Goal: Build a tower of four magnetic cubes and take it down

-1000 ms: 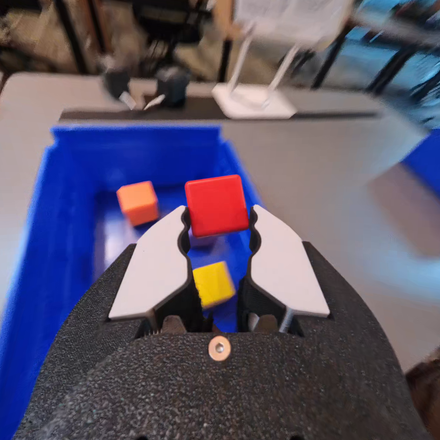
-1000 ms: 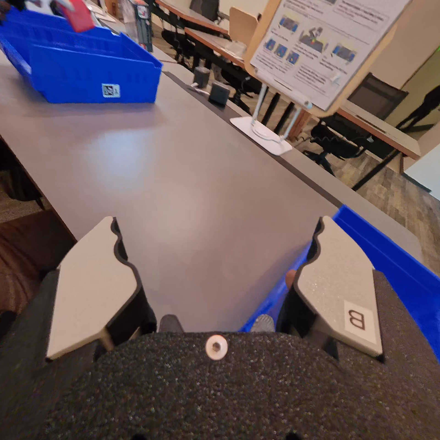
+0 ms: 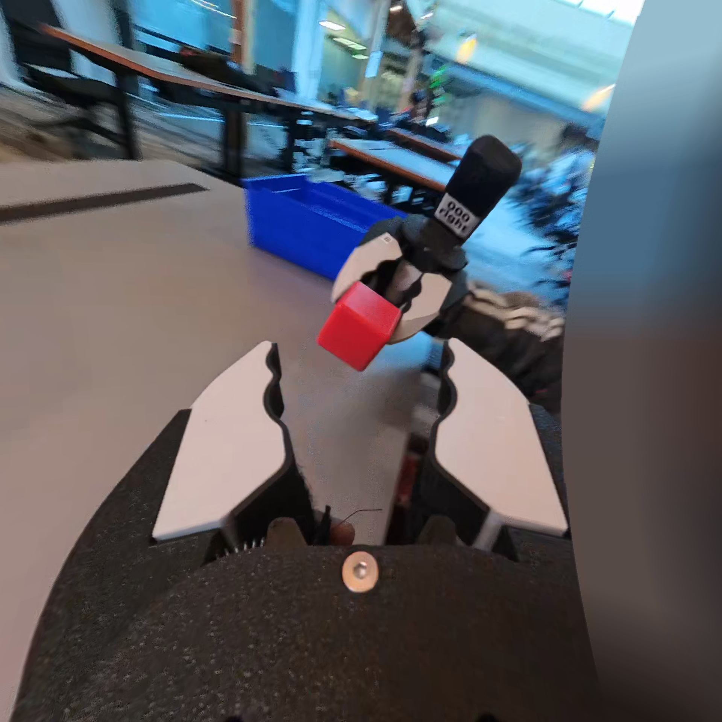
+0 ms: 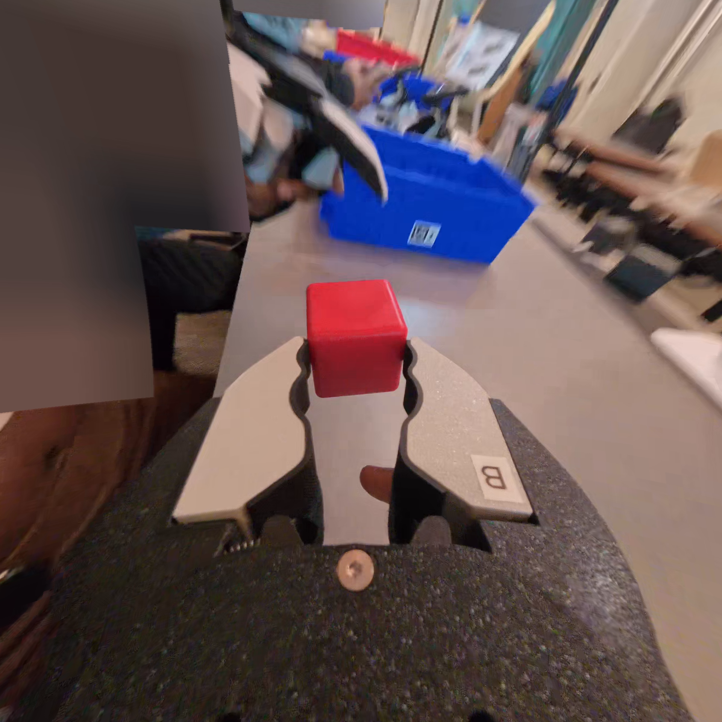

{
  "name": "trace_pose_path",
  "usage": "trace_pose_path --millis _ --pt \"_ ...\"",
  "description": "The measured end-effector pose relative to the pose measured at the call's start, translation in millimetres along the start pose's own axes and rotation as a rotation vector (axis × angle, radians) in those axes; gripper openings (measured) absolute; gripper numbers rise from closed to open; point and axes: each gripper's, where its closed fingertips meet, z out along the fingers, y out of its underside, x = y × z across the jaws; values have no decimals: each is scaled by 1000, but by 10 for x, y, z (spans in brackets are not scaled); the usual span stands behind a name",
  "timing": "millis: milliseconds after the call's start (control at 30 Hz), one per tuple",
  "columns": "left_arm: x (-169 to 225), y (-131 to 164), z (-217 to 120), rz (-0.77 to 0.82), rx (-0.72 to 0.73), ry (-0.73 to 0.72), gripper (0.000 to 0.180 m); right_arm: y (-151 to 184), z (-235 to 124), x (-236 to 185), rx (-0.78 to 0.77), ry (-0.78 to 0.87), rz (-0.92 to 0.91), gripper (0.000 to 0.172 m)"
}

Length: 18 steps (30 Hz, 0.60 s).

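A: What is on the left?

B: The left gripper [image 3: 361, 359], black with pale grey fingers, has its jaws spread wide over the smooth grey table [image 3: 136, 312], and nothing sits between them.

A: And to its right?

B: The right gripper [image 4: 355, 347] pinches a glossy red plastic cube [image 4: 353, 338] at its fingertips. Both pads press on opposite faces. The cube is held in the air above the table, near the table's front edge.

A: How far along is the tower?

B: It looks barely begun. No cube stands on the table in either view, so this red one is probably the first to be placed. By that reading, placing it, stacking three more and taking the stack down all remain.

A: Any containers?

B: Two blue plastic bins. From the left gripper's camera one bin [image 3: 312, 226] stands beyond the red cube on the table. From the right gripper's camera another bin [image 4: 422, 211] stands further along the table, bearing a small label. The insides of both are hidden at these angles, so I cannot tell what they hold.
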Motion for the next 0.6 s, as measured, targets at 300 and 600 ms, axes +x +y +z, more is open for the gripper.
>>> trace_pose_path --millis 300,600 --pt "-212 196 -667 311 -172 -361 86 791 136 257 -180 -38 183 45" --pt "-228 473 -706 362 -308 -368 86 990 161 264 -305 -43 192 45"
